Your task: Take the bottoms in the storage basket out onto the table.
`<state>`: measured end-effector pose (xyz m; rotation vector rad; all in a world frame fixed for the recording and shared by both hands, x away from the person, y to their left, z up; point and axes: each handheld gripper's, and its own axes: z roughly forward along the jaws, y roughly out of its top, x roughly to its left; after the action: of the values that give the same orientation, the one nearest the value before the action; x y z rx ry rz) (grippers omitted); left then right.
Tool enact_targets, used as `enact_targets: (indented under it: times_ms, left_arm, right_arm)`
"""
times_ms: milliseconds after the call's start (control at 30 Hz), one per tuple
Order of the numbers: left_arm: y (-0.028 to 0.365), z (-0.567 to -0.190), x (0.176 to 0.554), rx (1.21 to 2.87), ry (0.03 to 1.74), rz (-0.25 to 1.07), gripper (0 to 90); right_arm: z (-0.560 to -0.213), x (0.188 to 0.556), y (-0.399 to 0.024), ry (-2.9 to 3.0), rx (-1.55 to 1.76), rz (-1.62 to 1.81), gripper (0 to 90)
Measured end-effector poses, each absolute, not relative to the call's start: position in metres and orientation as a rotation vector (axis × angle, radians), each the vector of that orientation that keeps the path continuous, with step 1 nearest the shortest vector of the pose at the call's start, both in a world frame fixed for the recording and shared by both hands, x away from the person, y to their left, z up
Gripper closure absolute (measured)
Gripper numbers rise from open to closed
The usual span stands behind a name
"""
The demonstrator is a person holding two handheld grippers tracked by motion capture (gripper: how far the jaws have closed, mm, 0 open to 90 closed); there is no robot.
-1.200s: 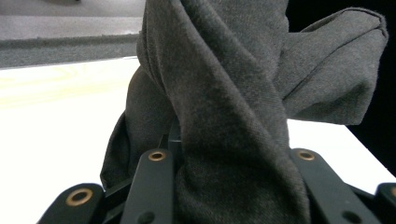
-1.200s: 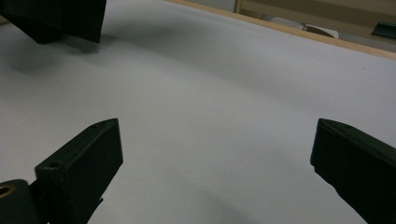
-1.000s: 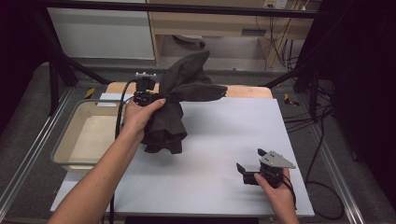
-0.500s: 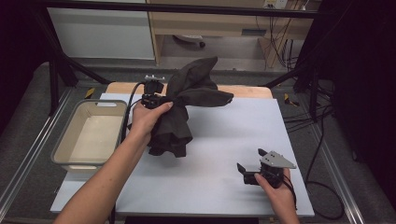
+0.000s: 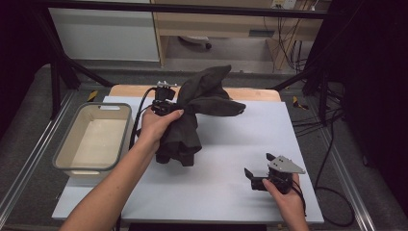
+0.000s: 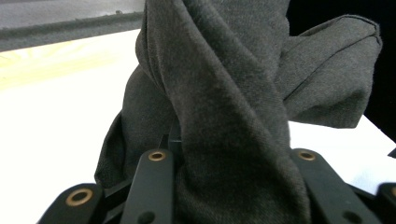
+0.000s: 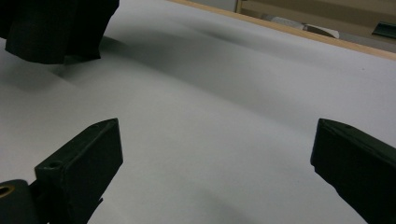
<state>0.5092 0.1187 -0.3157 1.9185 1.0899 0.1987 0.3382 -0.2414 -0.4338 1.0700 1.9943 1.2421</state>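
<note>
While clamped, dark cloth (image 5: 202,103) bunched between left gripper (image 5: 166,102) jaws.

Overhead light brightens the white table (image 5: 231,159) — surroundings fall dark, and the close gripper views look soft.

The worktop (image 5: 226,192) is covered by a pale sheet, with a strip of bare wood showing along its far edge. A cream tub (image 5: 65,149) sits at its left edge. The lower end of a dark cloth (image 5: 180,149) rests on the sheet near the middle, its top lifted off.
</note>
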Motion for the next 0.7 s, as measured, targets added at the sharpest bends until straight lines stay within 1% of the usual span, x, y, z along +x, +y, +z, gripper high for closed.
enact_targets:
  times_ms: [700]
  left_arm:
    - [0.099, -0.332, 0.498, 1.986, 1.041, 0.155, 65.3]
  right_arm:
    - [-0.434, 0.338, -0.243, 1.989, 1.068, 1.236, 2.9]
